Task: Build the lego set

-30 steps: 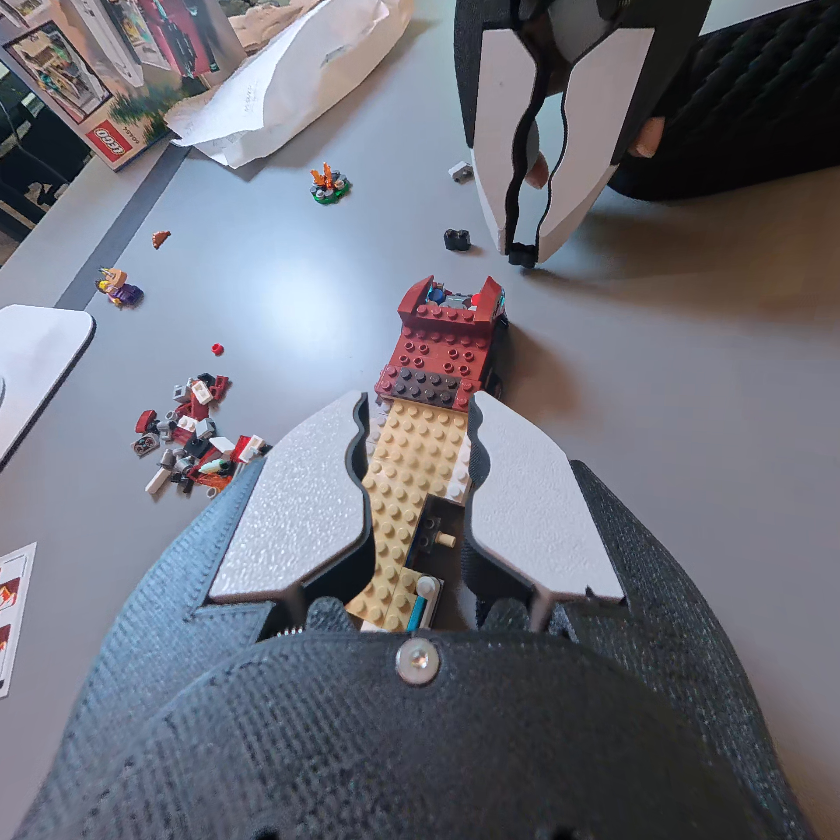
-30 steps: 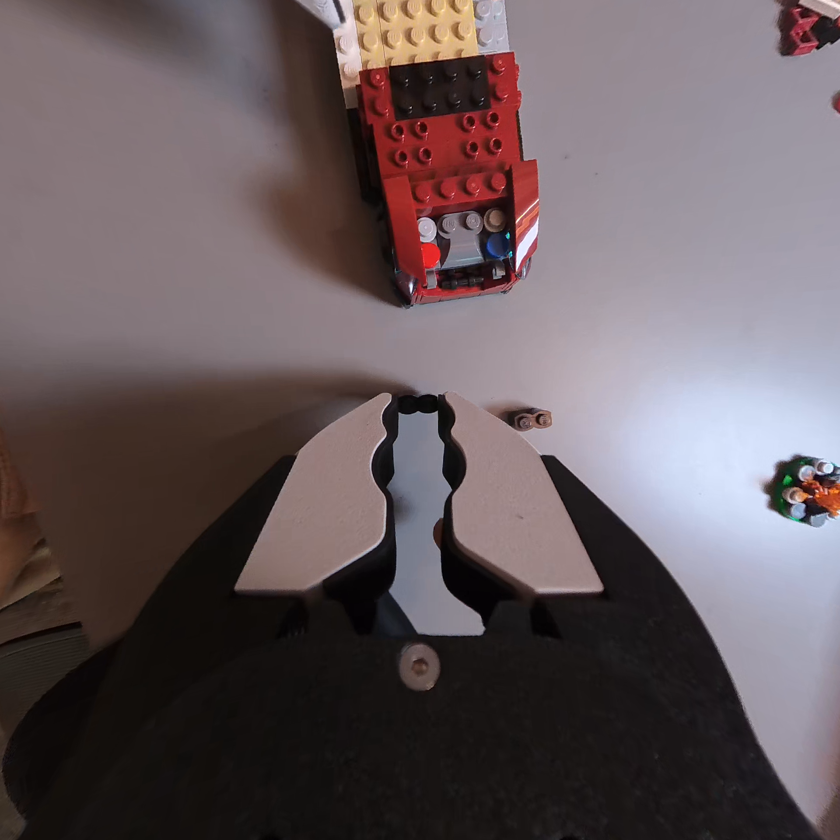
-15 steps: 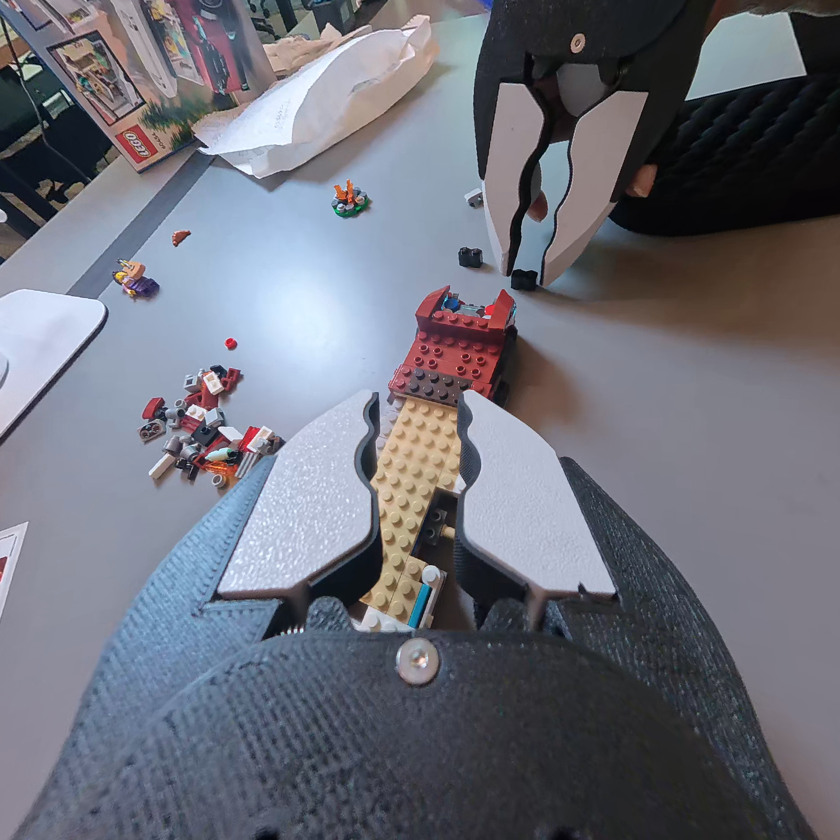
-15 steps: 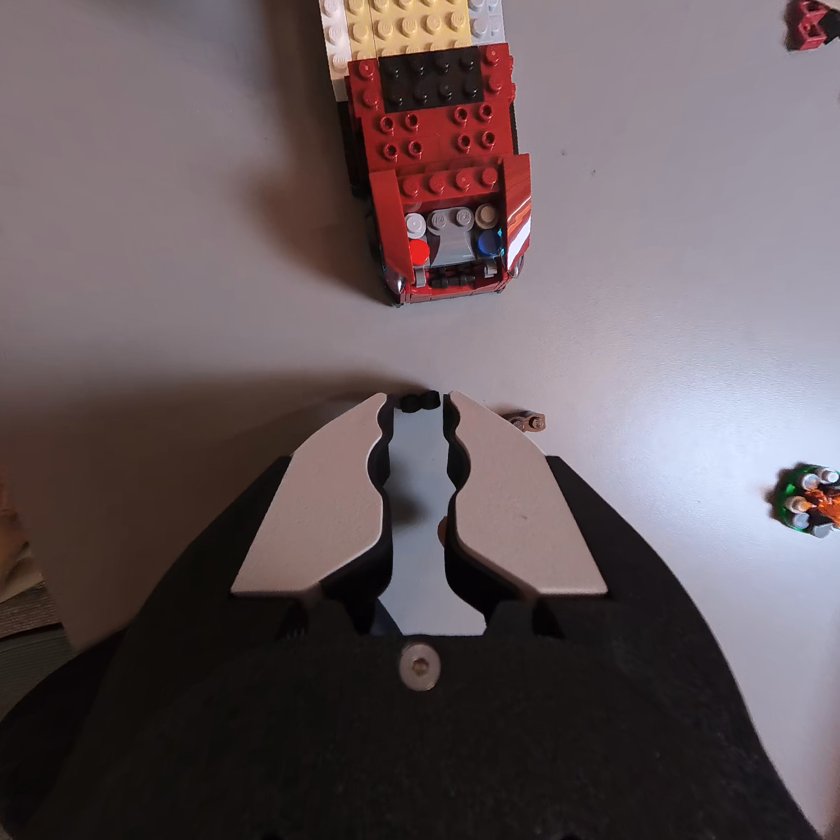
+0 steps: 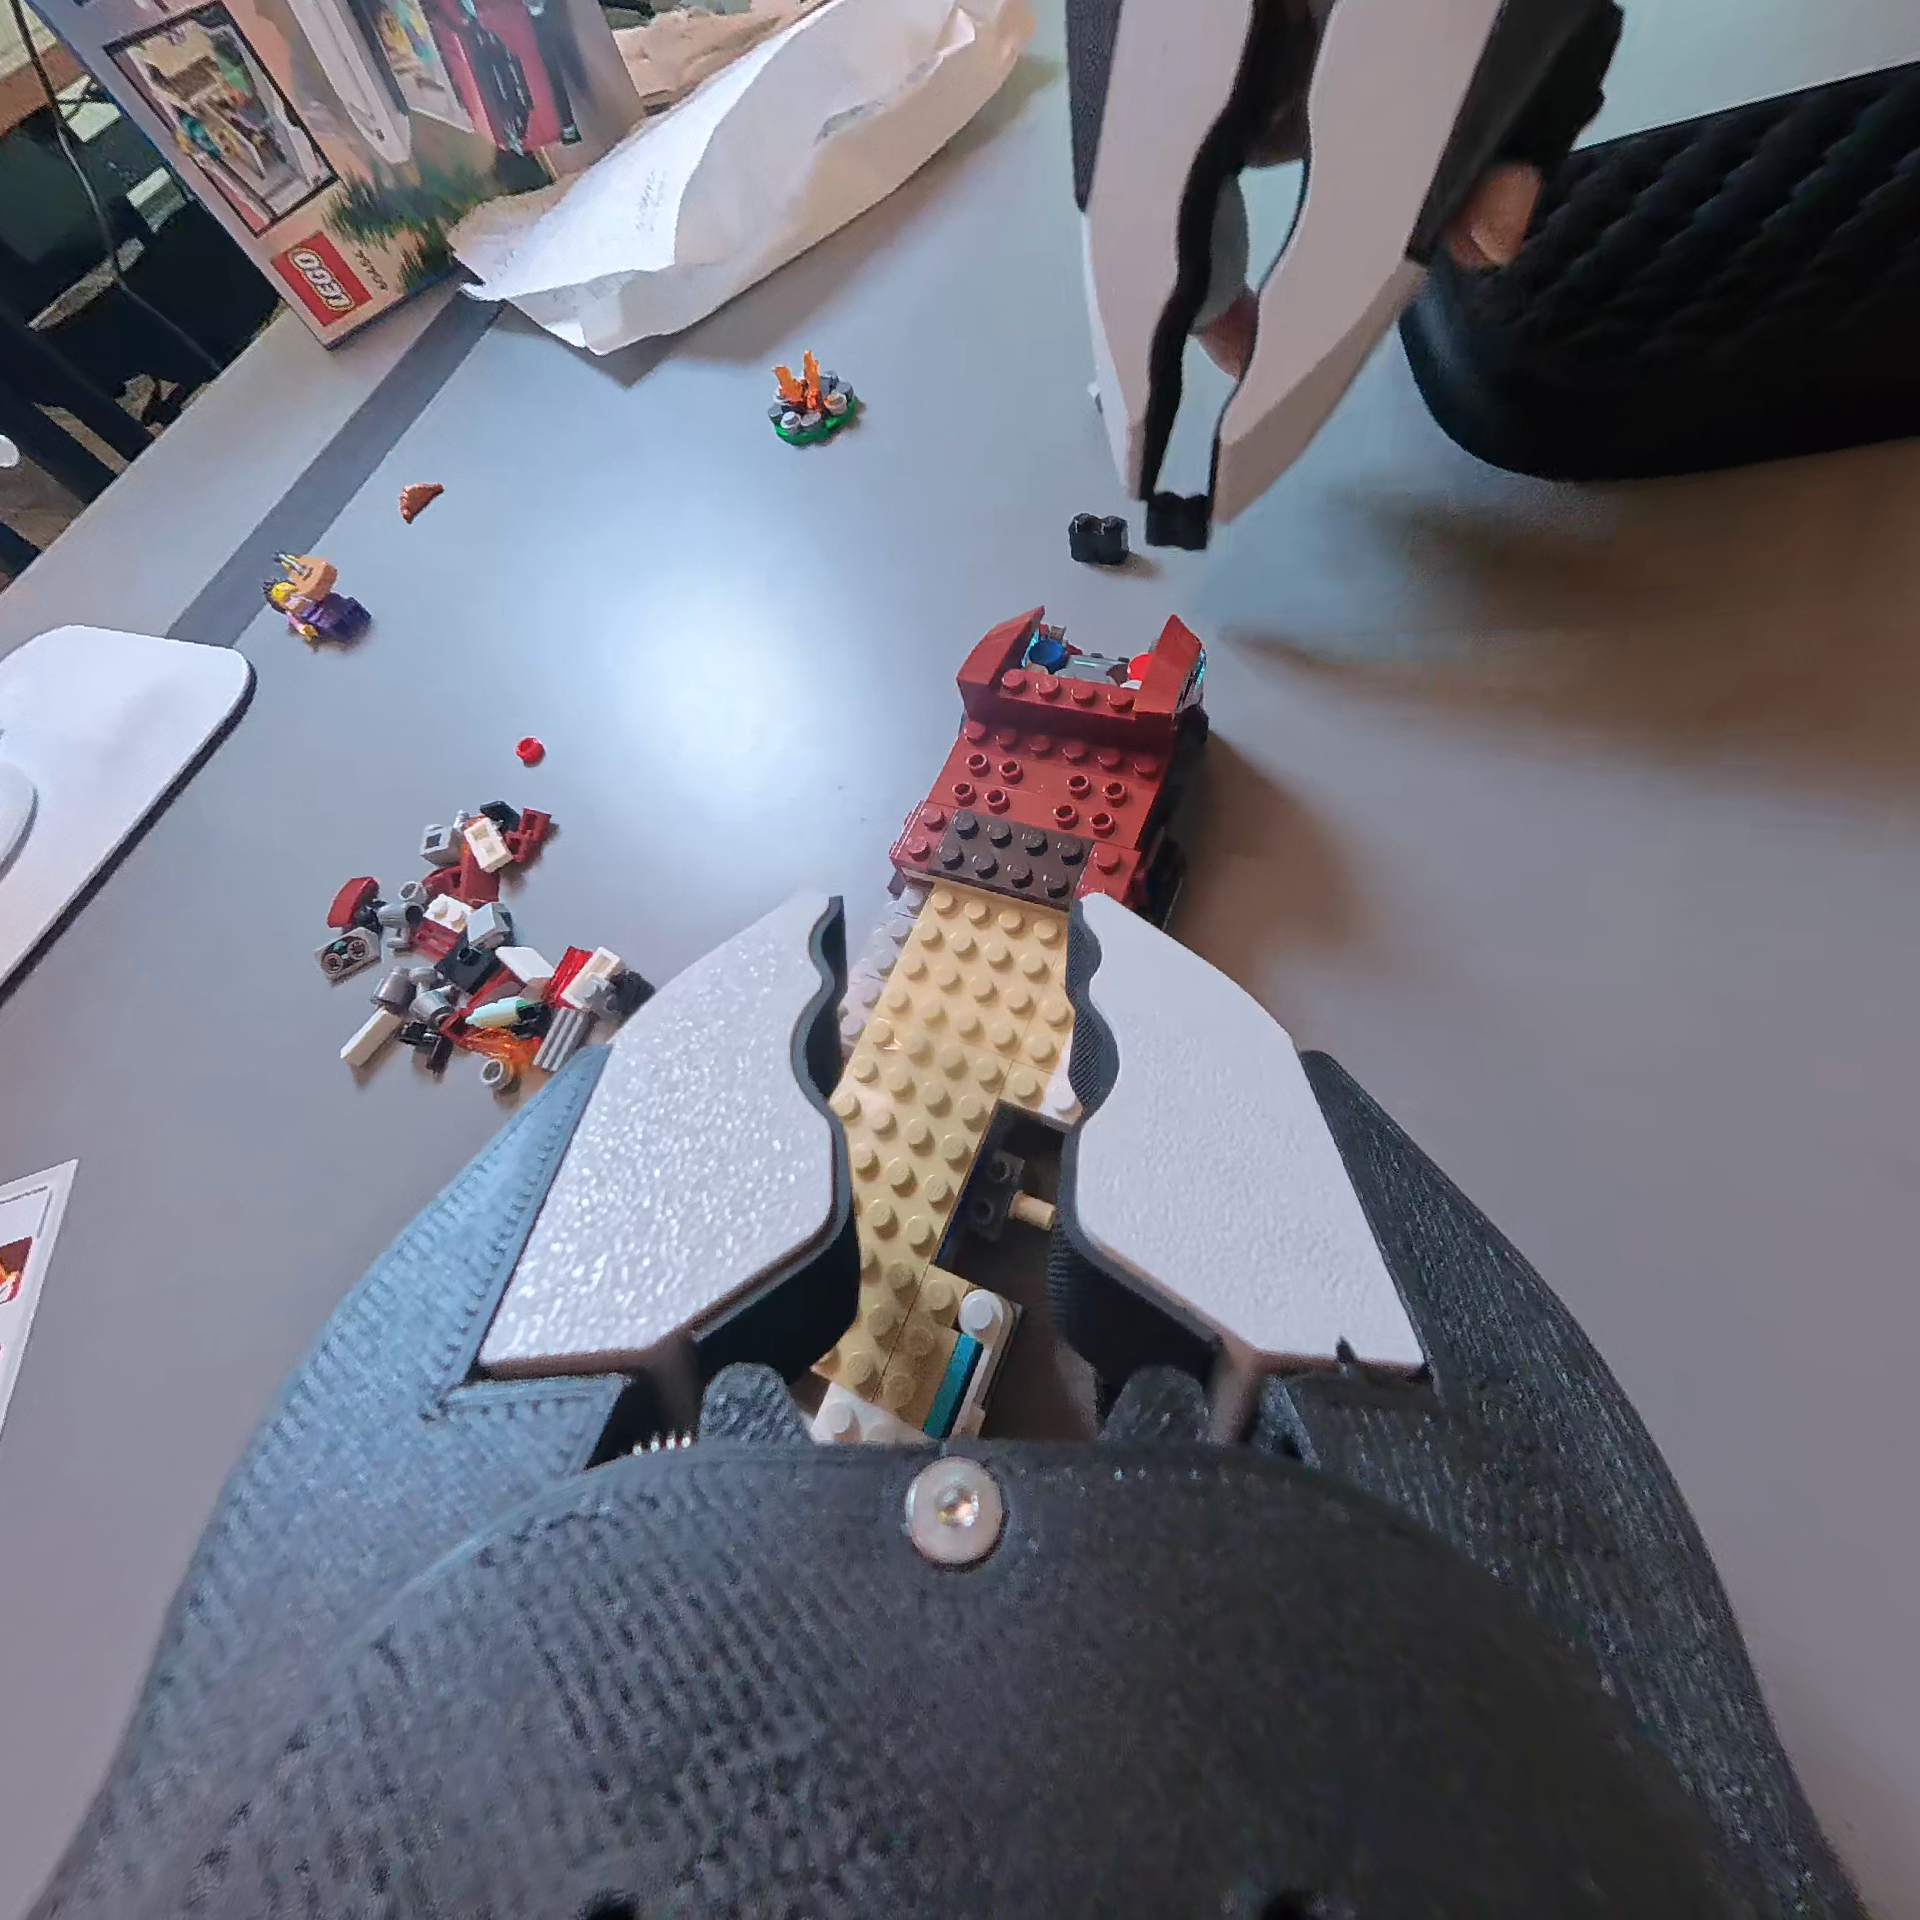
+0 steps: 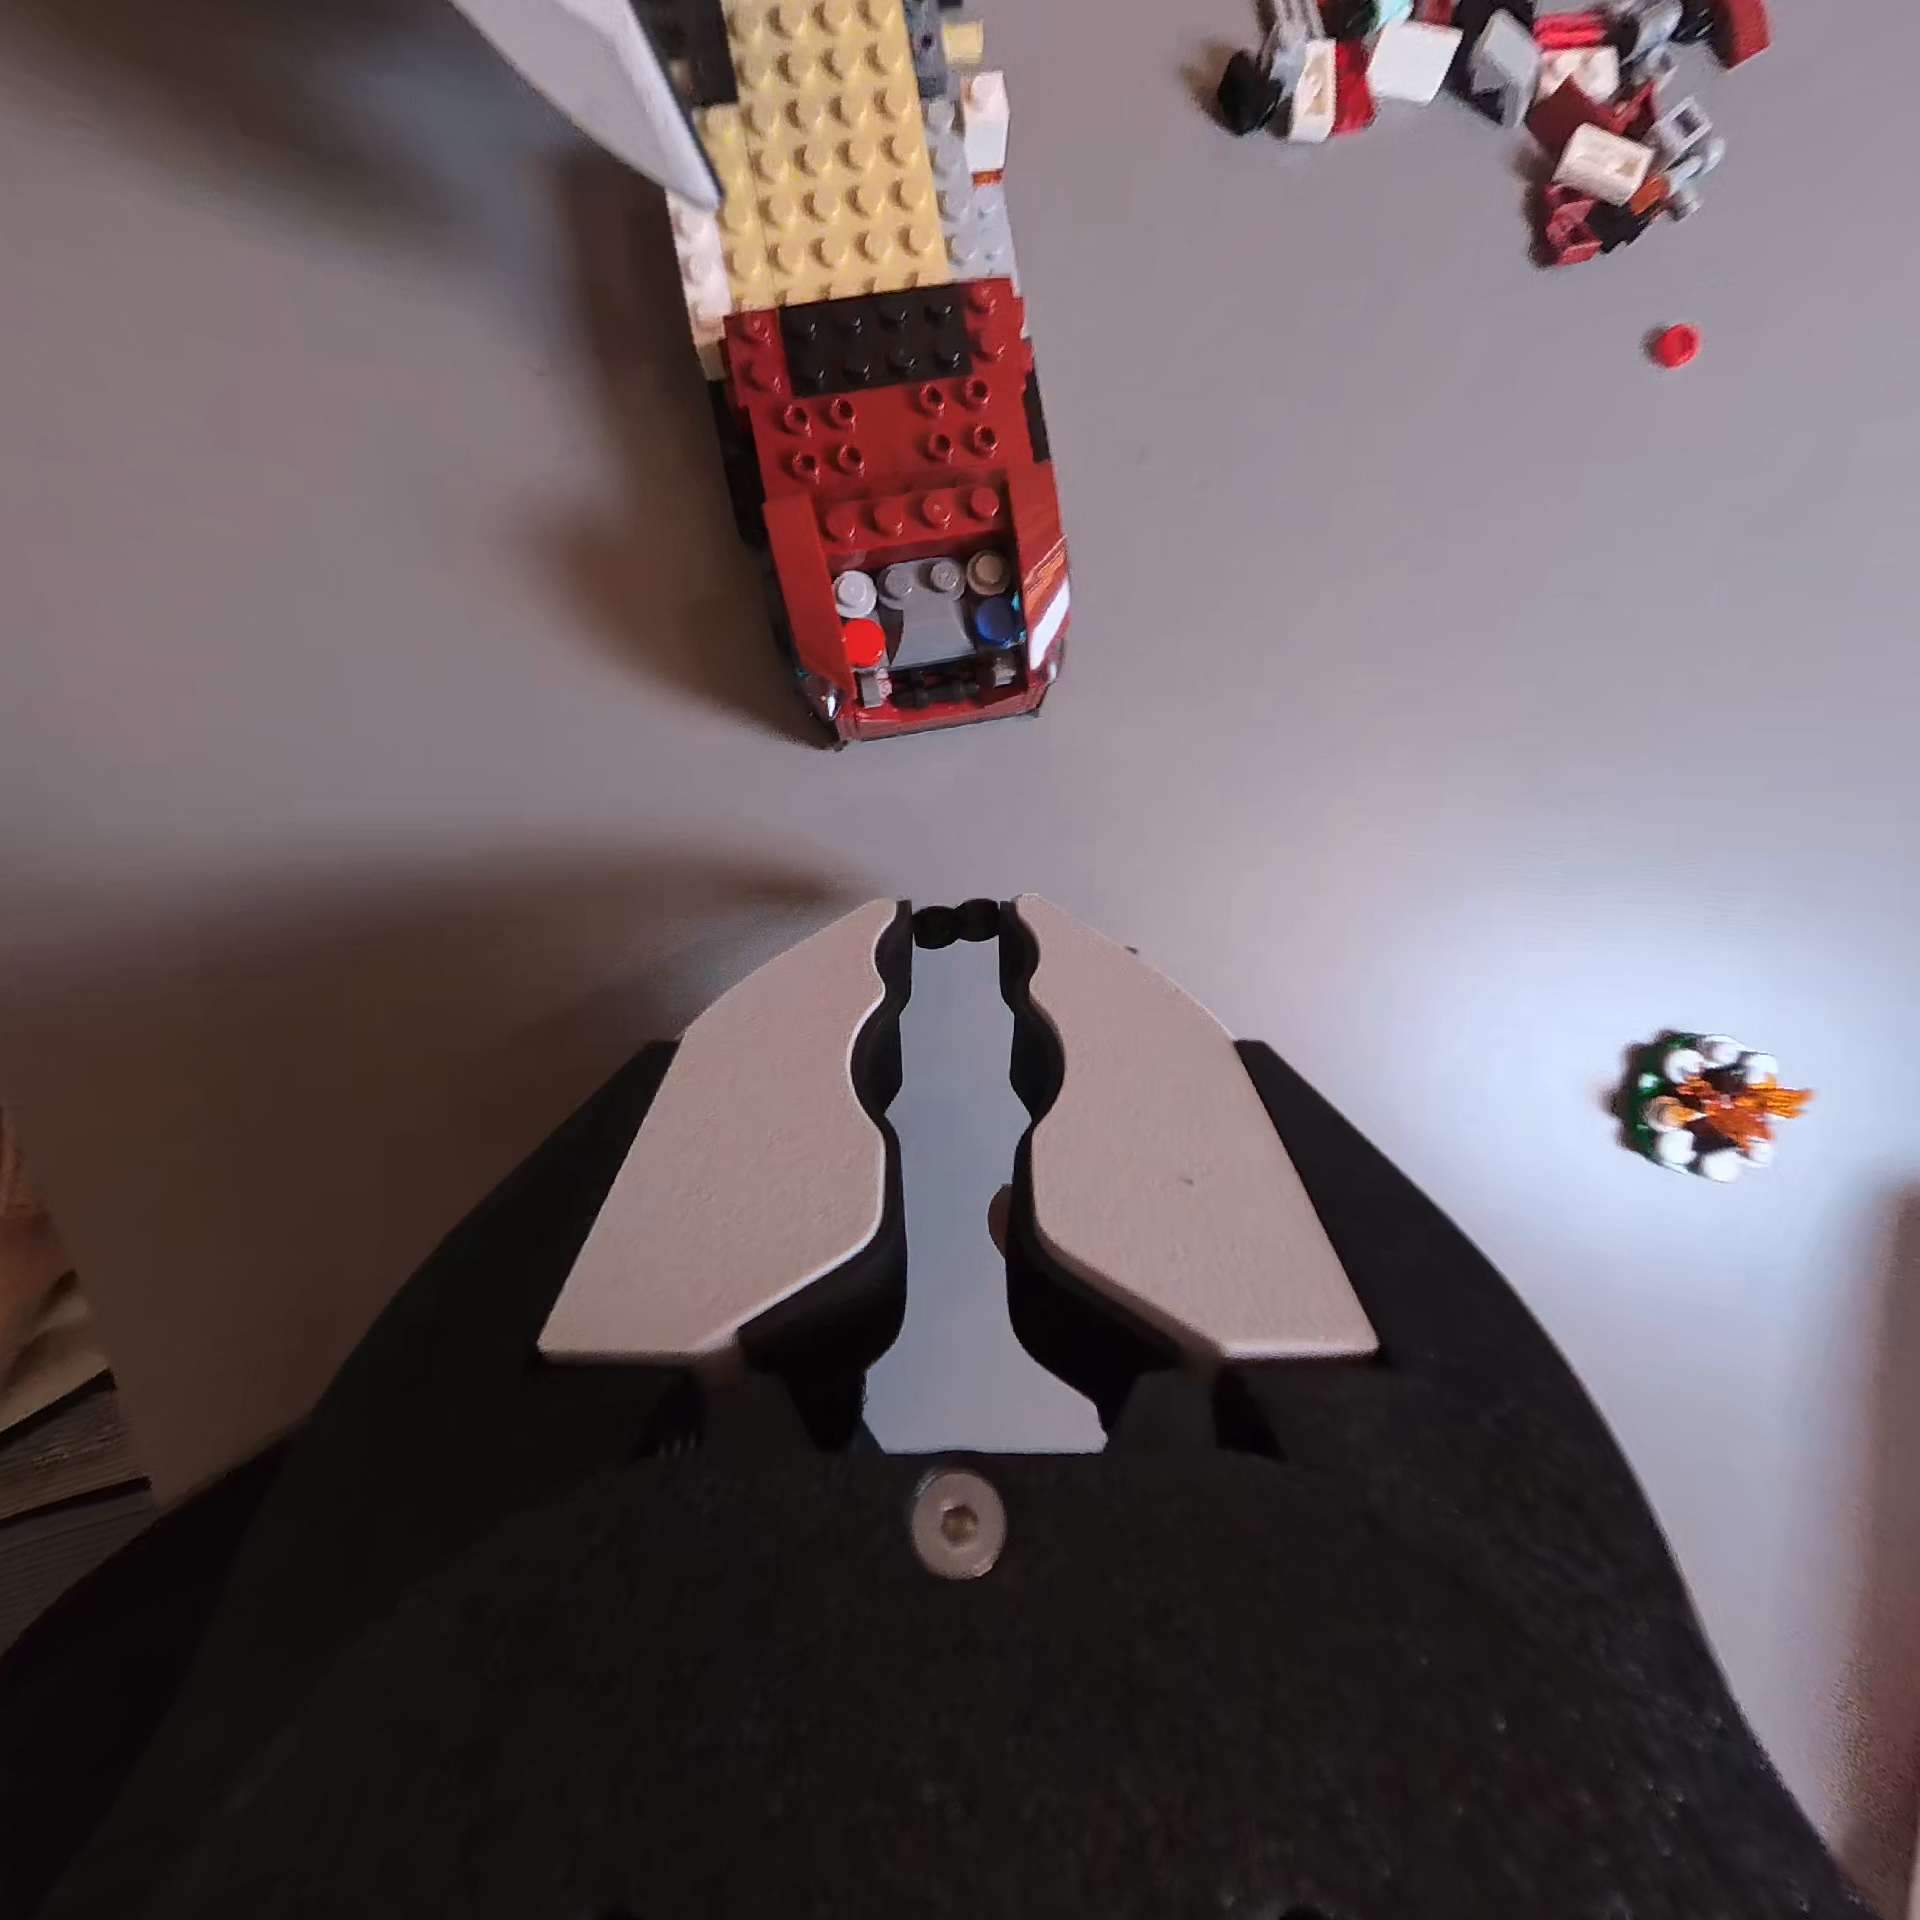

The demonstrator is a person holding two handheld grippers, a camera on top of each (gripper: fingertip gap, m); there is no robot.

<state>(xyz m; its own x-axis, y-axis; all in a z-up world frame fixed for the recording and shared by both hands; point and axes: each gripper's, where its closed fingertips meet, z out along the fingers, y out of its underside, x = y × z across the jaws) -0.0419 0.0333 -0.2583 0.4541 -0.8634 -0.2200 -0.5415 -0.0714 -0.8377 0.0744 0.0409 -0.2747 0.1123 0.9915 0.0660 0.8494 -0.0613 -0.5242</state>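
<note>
A dark red and tan brick vehicle (image 5: 1060, 769) lies on the grey table (image 5: 1558, 935). My left gripper (image 5: 956, 914) is open. Its fingers stand either side of the vehicle's tan rear plate, with a thin gap on the left side. One left finger (image 6: 613, 94) shows in the right wrist view beside the vehicle (image 6: 894, 436). My right gripper (image 6: 956, 909) is shut on a small black brick (image 6: 956, 925), held just above the table beyond the vehicle's nose. The right gripper also shows in the left wrist view (image 5: 1179, 509). A second black brick (image 5: 1099, 538) lies beside it.
A pile of loose bricks (image 5: 468, 956) lies left of the vehicle, with a red stud (image 5: 530, 750) nearby. A small green and orange build (image 5: 814, 400), a purple figure (image 5: 317, 603), a white paper bag (image 5: 748, 156), a printed box (image 5: 312, 156) and a black textured case (image 5: 1714, 260) stand farther off. The purple figure (image 5: 317, 603) is about equally far from each gripper, around 30 cm.
My right fingers eased apart, then closed on the black brick and rose with it. My left fingers narrowed on the vehicle, then widened again.
</note>
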